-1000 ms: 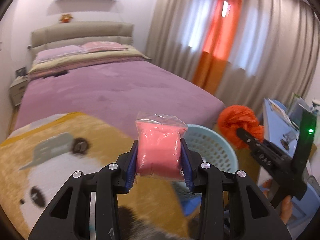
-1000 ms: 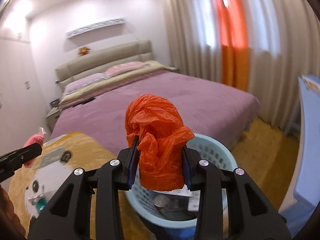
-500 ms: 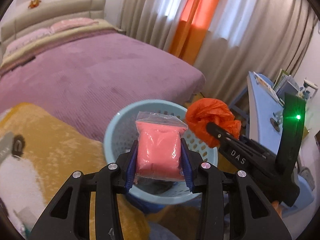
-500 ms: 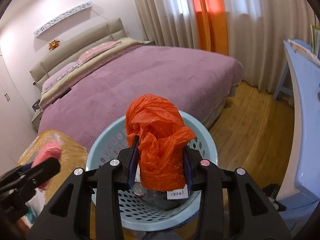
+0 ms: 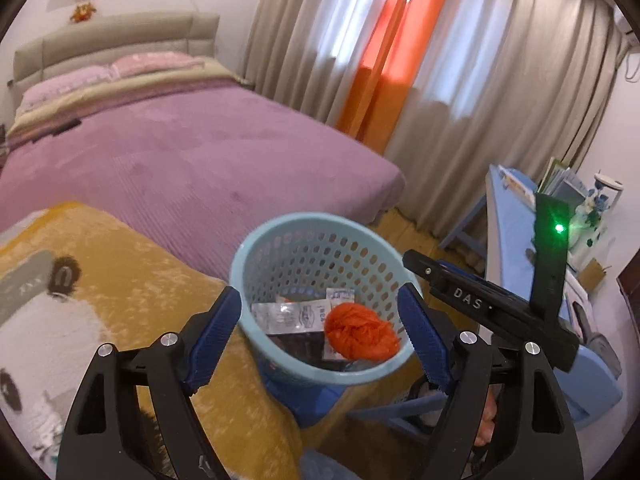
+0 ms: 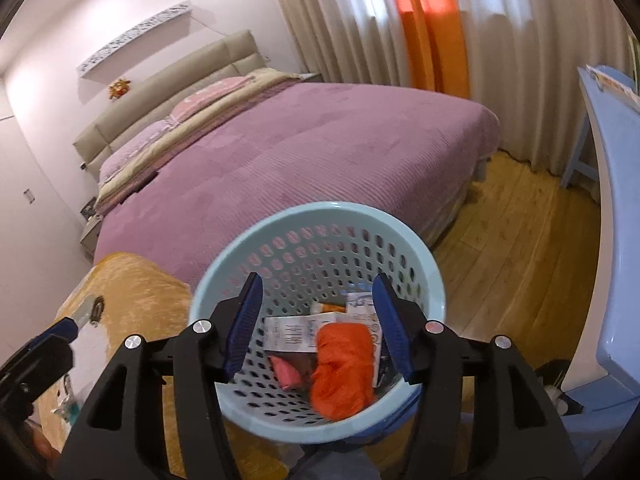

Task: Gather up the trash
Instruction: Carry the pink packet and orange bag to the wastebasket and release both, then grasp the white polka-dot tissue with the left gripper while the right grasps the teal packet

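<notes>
1. Now both tools are over the pale blue basket point(image 6: 320, 216). Left gripper point(image 5: 320, 336): jaws spread wide, nothing between them. Right gripper point(image 6: 318, 320): jaws likewise apart, empty.
2. Surroundings: purple bed point(image 5: 180, 152) beyond the basket at 12 o'clock; yellow panda blanket point(image 5: 120, 264) at 9 o'clock, touching the basket wall; blue desk point(image 6: 616, 200) at 3 o'clock; curtains point(image 5: 460, 80) behind, with one orange panel.
3. In the way: in the left view the right gripper's black body crosses at 3 o'clock, near the basket rim.
4. Trash location: orange bag point(image 6: 342, 368) lies inside the basket, on the white wrappers point(image 6: 292, 334).
5. View difference: pink packet point(image 6: 285, 372) shows only in the right view, just beside the orange bag at its 9 o'clock; the left view hides it behind the near rim.
6. Counts: 1 basket, 1 orange bag, 1 pink packet, 2 grippers. Number of wrappers cannot be told.
</notes>
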A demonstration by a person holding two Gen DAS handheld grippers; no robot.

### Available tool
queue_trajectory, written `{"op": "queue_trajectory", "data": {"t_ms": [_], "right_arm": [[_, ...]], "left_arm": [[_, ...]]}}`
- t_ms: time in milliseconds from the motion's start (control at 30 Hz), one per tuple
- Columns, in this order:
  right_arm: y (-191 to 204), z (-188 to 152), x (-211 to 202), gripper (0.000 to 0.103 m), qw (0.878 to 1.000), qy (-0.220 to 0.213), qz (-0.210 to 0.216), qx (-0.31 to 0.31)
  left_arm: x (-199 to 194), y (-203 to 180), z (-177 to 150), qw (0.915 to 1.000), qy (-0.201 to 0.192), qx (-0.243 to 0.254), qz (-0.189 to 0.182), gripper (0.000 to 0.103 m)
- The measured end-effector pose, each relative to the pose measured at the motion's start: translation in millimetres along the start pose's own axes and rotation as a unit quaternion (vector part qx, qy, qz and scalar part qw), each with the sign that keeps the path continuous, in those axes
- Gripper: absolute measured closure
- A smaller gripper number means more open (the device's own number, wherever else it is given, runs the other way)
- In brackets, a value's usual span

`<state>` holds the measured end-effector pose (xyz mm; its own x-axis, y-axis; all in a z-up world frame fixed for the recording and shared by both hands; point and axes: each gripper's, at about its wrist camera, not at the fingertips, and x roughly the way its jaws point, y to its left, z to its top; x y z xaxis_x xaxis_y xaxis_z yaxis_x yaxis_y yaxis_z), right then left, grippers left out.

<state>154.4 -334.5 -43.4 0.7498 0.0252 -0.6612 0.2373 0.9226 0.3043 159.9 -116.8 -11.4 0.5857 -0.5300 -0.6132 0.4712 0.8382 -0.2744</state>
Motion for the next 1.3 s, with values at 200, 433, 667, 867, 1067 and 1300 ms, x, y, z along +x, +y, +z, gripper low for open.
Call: {"op": "queue_trajectory", "data": {"t_ms": [200, 433, 667, 867, 1067, 1300], "right_arm": [[35, -4, -33, 0.049, 0.999, -0.027, 0.032, -0.030], [91, -28, -64, 0.048, 0.991, -0.062, 0.083, -0.085], [153, -69, -70, 0.043, 0.975, -0.068, 0.127, -0.167], [188, -101, -58, 0.043, 0.967, -0.042, 0.143, -0.209], [197, -113, -46, 0.043, 0.964, -0.022, 0.143, -0.221], [196, -119, -30, 0.043, 0.965, 0.009, 0.150, -0.216]], "left_arm": [[-61, 19, -7, 0.9987, -0.047, -0.016, 0.007, 0.024], [-120, 73, -26, 0.9937, -0.081, -0.049, 0.059, 0.021], [-156, 131, -70, 0.9894, -0.085, -0.087, 0.079, 0.021], [-140, 155, -102, 0.9884, -0.047, -0.081, 0.120, 0.022], [-106, 166, -115, 0.9874, 0.010, -0.067, 0.143, 0.023], [-82, 179, -120, 0.9865, 0.038, -0.075, 0.140, 0.049]]}}
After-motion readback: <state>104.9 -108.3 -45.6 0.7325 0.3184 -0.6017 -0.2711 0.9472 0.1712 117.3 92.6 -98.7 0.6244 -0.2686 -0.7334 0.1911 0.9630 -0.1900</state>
